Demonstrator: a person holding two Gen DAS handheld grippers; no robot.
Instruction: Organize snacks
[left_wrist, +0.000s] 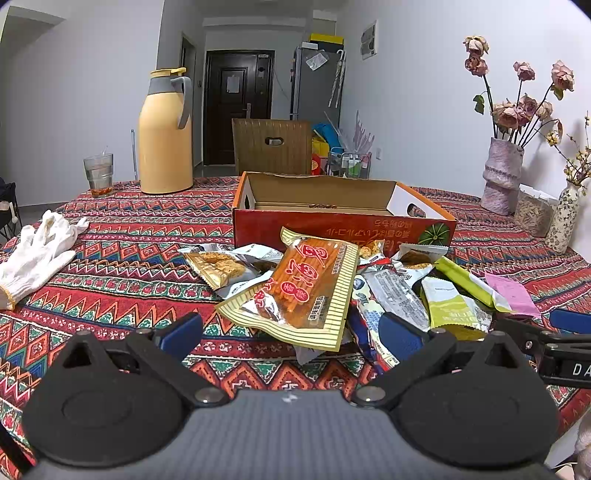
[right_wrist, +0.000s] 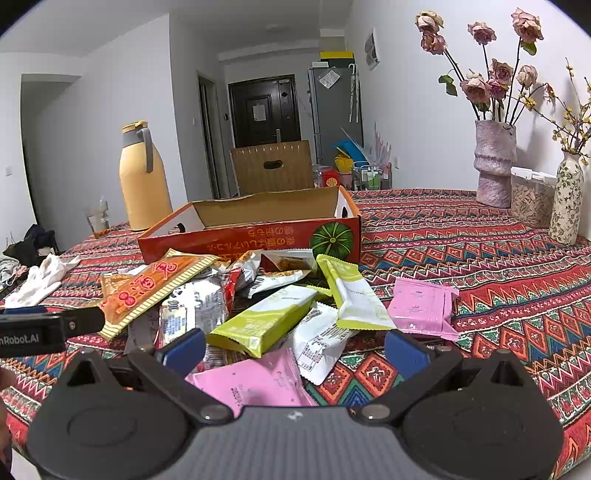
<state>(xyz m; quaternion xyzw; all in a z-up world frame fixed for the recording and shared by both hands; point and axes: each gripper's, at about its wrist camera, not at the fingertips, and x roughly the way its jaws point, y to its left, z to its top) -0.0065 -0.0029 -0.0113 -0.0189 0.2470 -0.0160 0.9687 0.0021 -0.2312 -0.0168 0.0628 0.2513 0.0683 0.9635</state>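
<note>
Patterned tablecloth (left_wrist: 129, 236) under everything. Open orange box (left_wrist: 343, 221) stands behind snack pile, interior floor mostly hidden by near wall. Orange striped packet (left_wrist: 306, 288) tops pile, ahead of left gripper (left_wrist: 291, 332), between its 2 blue pads; jaws spread wide, holding nothing. Right gripper (right_wrist: 295, 350) equally wide, empty, over pink packet (right_wrist: 255, 380), green packet (right_wrist: 262, 325) just beyond. Lower wrappers overlapped, print illegible.

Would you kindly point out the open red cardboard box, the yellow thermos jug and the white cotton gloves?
Open red cardboard box (left_wrist: 314, 229): left wrist view, front wall.
Yellow thermos jug (left_wrist: 164, 147): left wrist view, body.
White cotton gloves (left_wrist: 37, 254): left wrist view, palm.
</note>
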